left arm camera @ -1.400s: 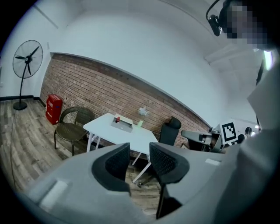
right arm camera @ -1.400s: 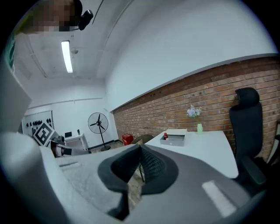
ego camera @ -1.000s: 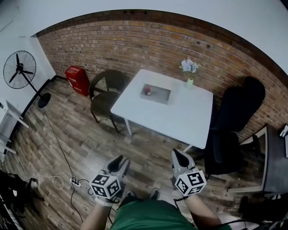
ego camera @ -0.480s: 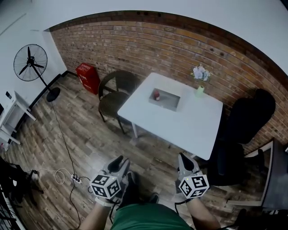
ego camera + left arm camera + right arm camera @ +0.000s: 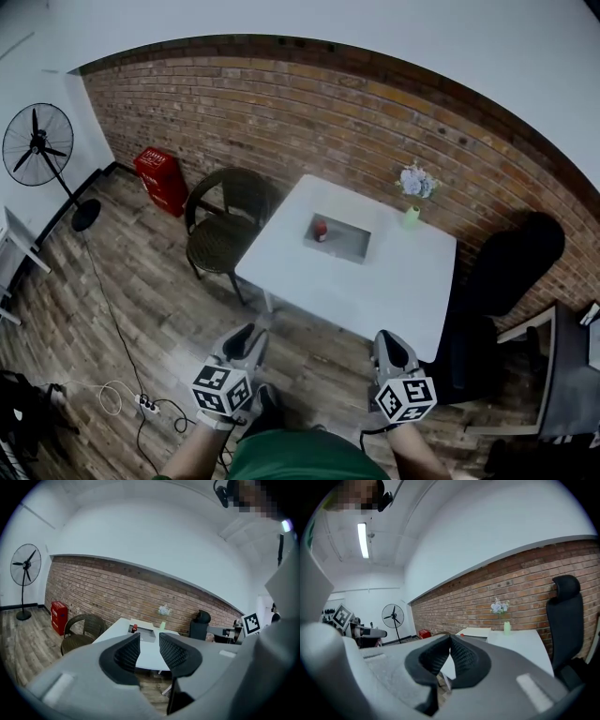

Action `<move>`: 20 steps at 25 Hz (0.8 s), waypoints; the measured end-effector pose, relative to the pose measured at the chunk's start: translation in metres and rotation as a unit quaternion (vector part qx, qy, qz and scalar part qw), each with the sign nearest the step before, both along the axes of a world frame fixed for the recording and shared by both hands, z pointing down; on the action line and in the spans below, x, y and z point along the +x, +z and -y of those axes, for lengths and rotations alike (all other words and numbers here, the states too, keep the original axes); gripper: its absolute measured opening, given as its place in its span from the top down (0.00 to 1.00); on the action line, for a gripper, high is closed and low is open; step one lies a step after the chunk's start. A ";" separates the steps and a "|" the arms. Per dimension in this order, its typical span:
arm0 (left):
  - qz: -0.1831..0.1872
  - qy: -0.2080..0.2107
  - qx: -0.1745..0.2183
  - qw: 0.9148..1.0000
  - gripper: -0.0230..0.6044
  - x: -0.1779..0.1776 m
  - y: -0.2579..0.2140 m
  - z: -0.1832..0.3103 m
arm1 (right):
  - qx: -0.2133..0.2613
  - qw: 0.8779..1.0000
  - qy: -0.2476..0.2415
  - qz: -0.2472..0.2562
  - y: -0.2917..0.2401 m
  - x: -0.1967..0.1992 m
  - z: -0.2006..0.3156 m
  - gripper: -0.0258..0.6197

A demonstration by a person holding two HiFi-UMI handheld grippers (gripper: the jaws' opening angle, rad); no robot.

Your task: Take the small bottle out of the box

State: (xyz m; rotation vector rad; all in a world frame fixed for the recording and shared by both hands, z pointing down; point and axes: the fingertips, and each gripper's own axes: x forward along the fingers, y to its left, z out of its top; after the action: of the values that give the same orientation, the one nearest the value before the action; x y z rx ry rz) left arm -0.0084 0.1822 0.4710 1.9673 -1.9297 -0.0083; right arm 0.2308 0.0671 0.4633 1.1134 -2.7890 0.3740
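Two grippers held near, well apart from the small bottle far off on the table.

Small bottle (image 5: 321, 230) standing in the left end of a shallow grey box (image 5: 353, 247) at the middle of a smooth white square table (image 5: 375, 291); red and rounded, too small and blurred for cap or label, no more than a red speck in the right gripper view. Left gripper (image 5: 249, 336) released, ribbed black pads (image 5: 127, 653) apart, nothing between them but the distant table. Right gripper (image 5: 388, 339) clenched, pads pressed together on nothing. Forearms cut off by the near edge. Woven round-backed chair (image 5: 223, 220) at the table's left; black padded chair (image 5: 502, 267) at its right, partly hidden behind the tabletop. Pale vase of flowers (image 5: 412, 208) at the far edge, before a rough brick wall (image 5: 281, 103). Plank floor (image 5: 141, 309); red crate (image 5: 161, 181) and standing fan (image 5: 37, 145) far left.
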 end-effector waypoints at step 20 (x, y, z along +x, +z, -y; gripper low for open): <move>-0.097 0.045 -0.014 0.994 0.75 -0.162 0.028 0.079 | -0.033 0.998 0.047 -0.037 0.008 -0.150 0.066 0.96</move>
State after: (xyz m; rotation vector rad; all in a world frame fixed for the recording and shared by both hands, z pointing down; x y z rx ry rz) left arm -0.1706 0.1033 0.4987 1.9548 -1.7094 -0.1411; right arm 0.0810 0.0013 0.4711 1.2220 -2.6475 0.4216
